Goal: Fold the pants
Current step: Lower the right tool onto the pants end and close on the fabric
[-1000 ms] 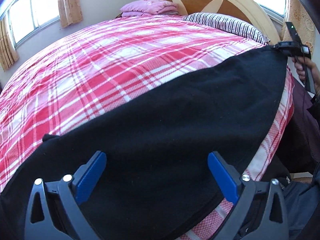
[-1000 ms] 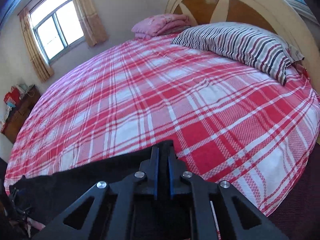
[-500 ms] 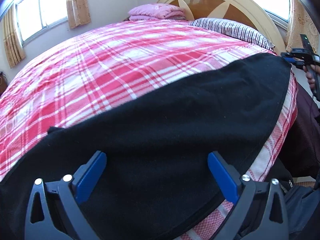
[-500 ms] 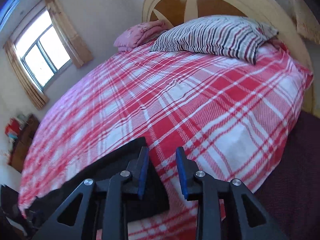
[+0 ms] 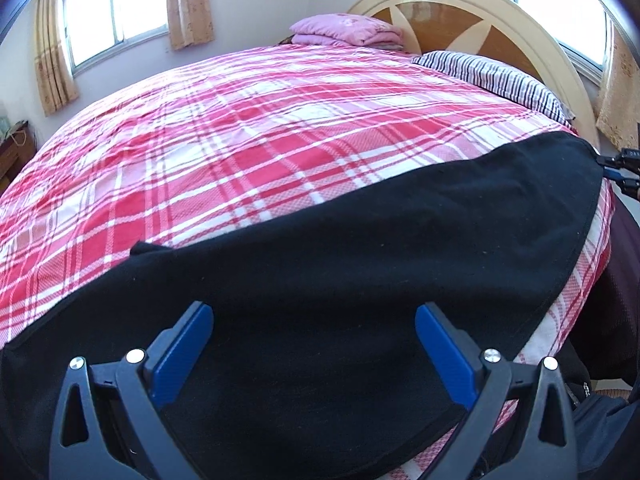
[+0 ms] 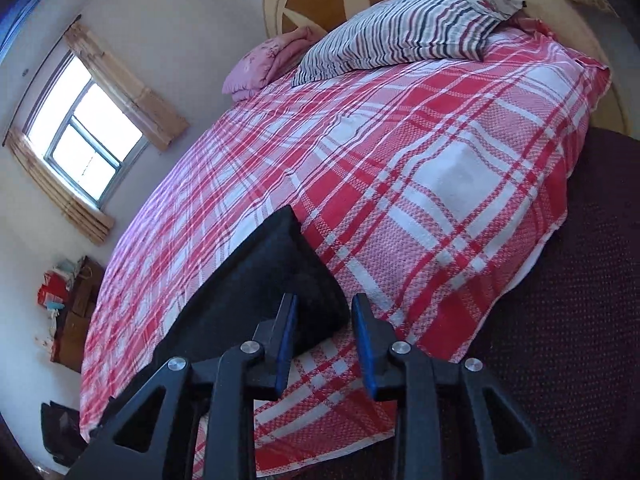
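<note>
The black pants (image 5: 360, 264) lie flat along the near edge of the red plaid bed. My left gripper (image 5: 314, 354) is wide open just above one end of them, holding nothing. In the right wrist view the other end of the pants (image 6: 272, 280) lies on the bed, its corner just ahead of the jaws. My right gripper (image 6: 325, 332) is open and empty, drawn back to the bed's edge. It also shows at the far right of the left wrist view (image 5: 618, 168), beside the pants' far corner.
The red plaid bedspread (image 5: 260, 140) covers the bed. A striped pillow (image 6: 400, 36) and a folded pink blanket (image 5: 344, 32) lie by the wooden headboard (image 5: 460, 12). Dark carpet (image 6: 580, 280) runs beside the bed. Windows with curtains and a cluttered low cabinet (image 6: 68, 308) stand beyond.
My right gripper has opened and let go of the pants' corner, then drawn back and tilted. The pants have settled flat on the bed. The left gripper stays open.
</note>
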Demonstrator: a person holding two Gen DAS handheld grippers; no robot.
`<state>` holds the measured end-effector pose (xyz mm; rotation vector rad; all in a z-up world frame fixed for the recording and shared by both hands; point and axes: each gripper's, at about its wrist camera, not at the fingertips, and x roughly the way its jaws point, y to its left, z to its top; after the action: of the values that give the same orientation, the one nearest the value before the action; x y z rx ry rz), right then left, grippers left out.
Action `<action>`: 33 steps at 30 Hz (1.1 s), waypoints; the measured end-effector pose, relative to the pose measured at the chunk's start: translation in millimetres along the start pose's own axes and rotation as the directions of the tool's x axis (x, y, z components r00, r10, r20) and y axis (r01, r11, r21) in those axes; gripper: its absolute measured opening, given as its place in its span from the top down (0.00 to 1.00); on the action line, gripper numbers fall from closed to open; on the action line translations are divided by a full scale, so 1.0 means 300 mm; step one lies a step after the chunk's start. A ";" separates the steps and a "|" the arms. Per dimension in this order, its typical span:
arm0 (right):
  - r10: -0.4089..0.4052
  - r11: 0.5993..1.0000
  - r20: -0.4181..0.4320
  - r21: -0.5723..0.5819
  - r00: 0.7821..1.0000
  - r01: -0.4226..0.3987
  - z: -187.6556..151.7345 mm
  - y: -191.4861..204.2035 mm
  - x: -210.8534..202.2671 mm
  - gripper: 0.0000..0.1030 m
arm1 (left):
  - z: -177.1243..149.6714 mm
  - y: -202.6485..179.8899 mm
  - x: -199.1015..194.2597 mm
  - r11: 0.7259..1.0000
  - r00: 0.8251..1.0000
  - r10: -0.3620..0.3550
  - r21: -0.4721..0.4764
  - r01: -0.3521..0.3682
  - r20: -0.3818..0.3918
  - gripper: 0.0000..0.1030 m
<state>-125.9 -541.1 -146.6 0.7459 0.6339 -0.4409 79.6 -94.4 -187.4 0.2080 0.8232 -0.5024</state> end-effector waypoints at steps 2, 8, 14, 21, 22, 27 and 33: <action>0.008 1.000 -0.004 0.019 1.000 -0.008 -0.008 -0.011 -0.009 0.71 | -0.002 0.008 0.004 1.000 1.000 -0.001 -0.014 0.001 -0.002 0.00; 0.014 0.999 -0.052 0.034 0.999 -0.012 -0.017 -0.007 -0.009 0.71 | -0.004 0.014 0.002 1.000 1.000 0.001 -0.025 -0.001 -0.003 0.00; 0.100 0.994 0.034 0.045 0.994 -0.102 -0.015 -0.010 0.038 0.71 | -0.007 0.003 0.012 1.000 1.000 0.000 -0.020 0.000 -0.008 0.00; 0.196 0.972 0.128 0.108 0.972 -0.210 -0.024 -0.070 0.052 0.73 | -0.008 0.050 0.006 0.998 1.000 0.012 -0.061 -0.012 -0.001 0.00; 0.207 0.967 0.131 0.122 0.969 -0.223 -0.024 -0.079 0.051 0.78 | -0.008 0.061 0.005 0.997 1.000 0.016 -0.070 -0.016 0.000 0.00; 0.244 0.964 0.172 0.066 0.954 -0.259 -0.019 -0.035 0.016 0.86 | -0.008 0.080 0.005 0.996 1.000 0.019 -0.089 -0.019 0.003 0.00; 0.263 0.964 0.197 -0.086 0.945 -0.250 -0.037 0.110 -0.043 0.88 | -0.008 0.077 0.003 0.997 1.000 0.030 -0.077 -0.030 0.000 0.00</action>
<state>-120.5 -509.3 -128.2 0.7040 0.3466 -0.2533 90.2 -73.9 -190.1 0.1491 0.8353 -0.4418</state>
